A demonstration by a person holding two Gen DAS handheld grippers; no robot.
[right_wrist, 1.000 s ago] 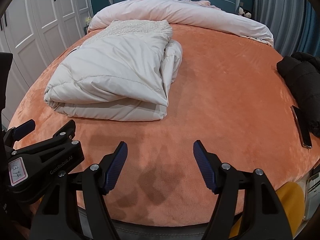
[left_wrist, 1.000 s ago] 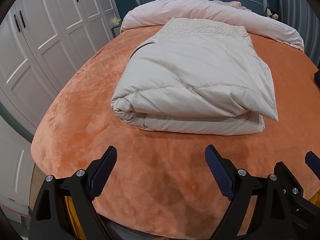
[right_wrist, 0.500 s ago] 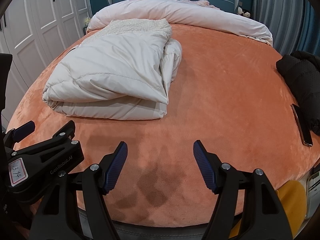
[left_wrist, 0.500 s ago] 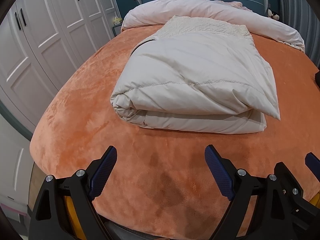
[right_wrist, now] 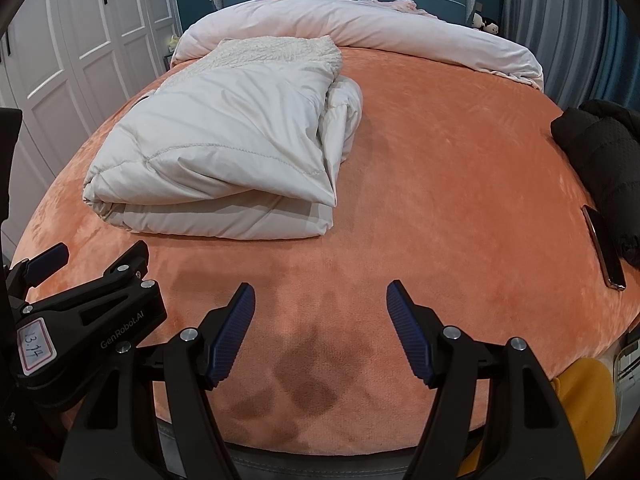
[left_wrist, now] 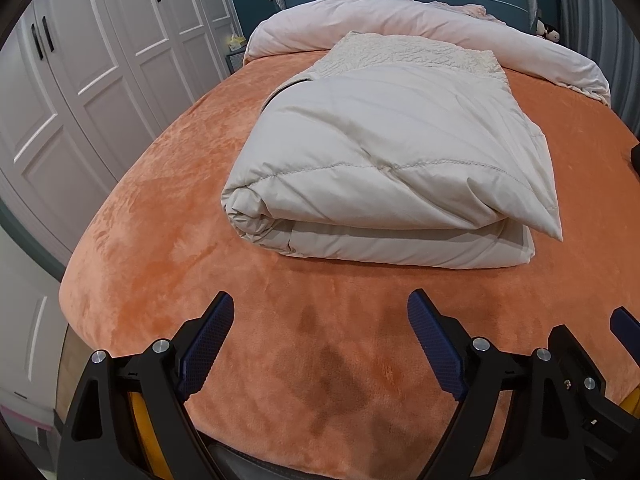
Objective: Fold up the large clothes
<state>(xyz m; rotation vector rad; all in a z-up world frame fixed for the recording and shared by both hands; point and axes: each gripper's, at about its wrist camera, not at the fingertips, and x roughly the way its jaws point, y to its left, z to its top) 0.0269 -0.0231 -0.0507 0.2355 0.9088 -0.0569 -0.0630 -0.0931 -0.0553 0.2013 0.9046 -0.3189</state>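
Note:
A cream padded coat lies folded into a thick rectangle on the orange bed cover, its fleecy lining showing at the far end. The same folded coat sits left of centre in the right wrist view. My left gripper hangs open over the bed's near edge, well short of the coat, with nothing between its blue pads. My right gripper is open too, empty, to the right of the left one and also short of the coat. The left gripper's black body shows at the lower left of the right wrist view.
A pale pink duvet is bunched along the blue headboard. A black garment and a phone lie at the bed's right edge. White wardrobe doors stand along the left. Bare orange cover stretches right of the coat.
Both views have shifted slightly, so the folded coat sits a touch nearer and lower in frame. Both grippers stay open and empty.

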